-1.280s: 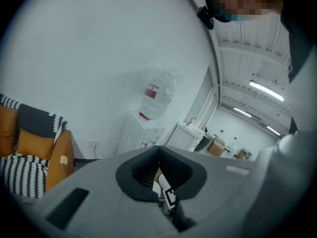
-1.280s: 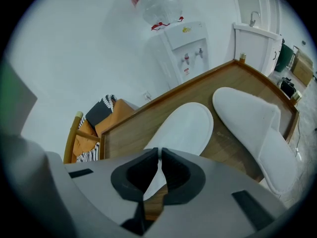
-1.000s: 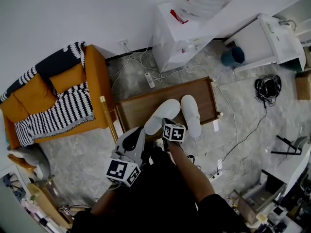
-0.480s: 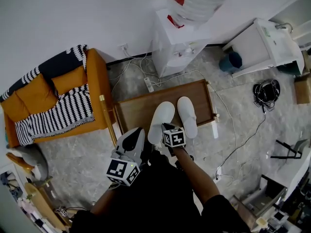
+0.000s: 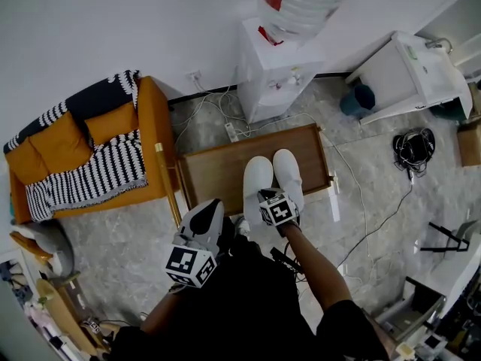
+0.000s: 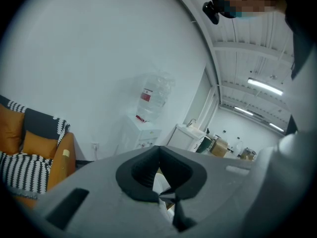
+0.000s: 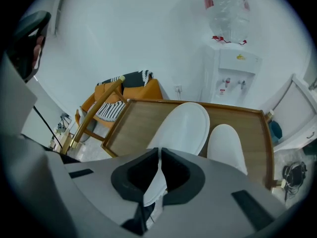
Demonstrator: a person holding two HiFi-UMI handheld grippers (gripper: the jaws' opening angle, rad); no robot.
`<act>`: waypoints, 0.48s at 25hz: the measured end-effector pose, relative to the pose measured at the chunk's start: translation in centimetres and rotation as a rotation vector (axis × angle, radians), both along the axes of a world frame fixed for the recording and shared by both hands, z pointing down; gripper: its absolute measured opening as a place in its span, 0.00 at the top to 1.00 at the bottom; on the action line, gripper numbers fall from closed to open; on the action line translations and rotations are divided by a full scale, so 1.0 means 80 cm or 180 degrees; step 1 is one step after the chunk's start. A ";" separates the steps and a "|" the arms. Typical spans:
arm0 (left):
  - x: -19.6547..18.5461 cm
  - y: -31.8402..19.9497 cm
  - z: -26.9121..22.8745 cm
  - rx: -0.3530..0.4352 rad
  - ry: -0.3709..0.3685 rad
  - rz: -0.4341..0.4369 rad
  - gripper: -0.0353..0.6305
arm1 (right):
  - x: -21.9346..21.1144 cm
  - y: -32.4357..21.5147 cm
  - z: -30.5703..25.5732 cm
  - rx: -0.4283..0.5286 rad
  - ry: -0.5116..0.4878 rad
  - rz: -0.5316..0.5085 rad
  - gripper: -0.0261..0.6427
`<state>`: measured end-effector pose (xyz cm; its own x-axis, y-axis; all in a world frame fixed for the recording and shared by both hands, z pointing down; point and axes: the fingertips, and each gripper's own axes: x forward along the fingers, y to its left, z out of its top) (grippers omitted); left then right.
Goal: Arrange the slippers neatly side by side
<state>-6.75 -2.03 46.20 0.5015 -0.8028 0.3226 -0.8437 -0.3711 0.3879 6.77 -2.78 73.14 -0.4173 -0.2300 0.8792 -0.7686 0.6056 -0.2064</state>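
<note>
My right gripper is pinched shut on the thin heel edge of the held slipper. This slipper lies toe-forward on the wooden table, close against the second slipper at the table's right half. I cannot tell whether the two touch. My left gripper hangs just off the table's near edge, jaws together on nothing.

The bite is shallow, so I judge the soft edge could slide out if I swing the heel sharply. If I push sideways too far, the held slipper will shove the second one askew. Releasing with the heel raised could let it flop crooked, leaving the heels uneven.

The table top is smooth brown wood with a low rim, so a slipper will likely skate on it. Around the table is a grey stone-look floor. Loose cables lie beyond the far edge. A water dispenser stands behind the table against the white wall, and an orange sofa sits to its left.
</note>
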 end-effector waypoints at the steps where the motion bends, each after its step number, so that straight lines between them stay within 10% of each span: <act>1: 0.000 0.002 0.000 -0.0001 -0.0007 -0.0008 0.93 | 0.003 -0.001 0.001 0.0015 0.0042 -0.0080 0.92; 12: 0.009 0.014 0.006 -0.0047 -0.0043 -0.0035 0.93 | 0.017 -0.011 0.020 0.0098 0.0096 -0.0768 0.92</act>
<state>-6.01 -0.88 46.70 0.4882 -0.8033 0.3411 -0.8529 -0.3562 0.3818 8.10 -3.67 74.78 -0.4369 -0.1540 0.8862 -0.6066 0.7779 -0.1639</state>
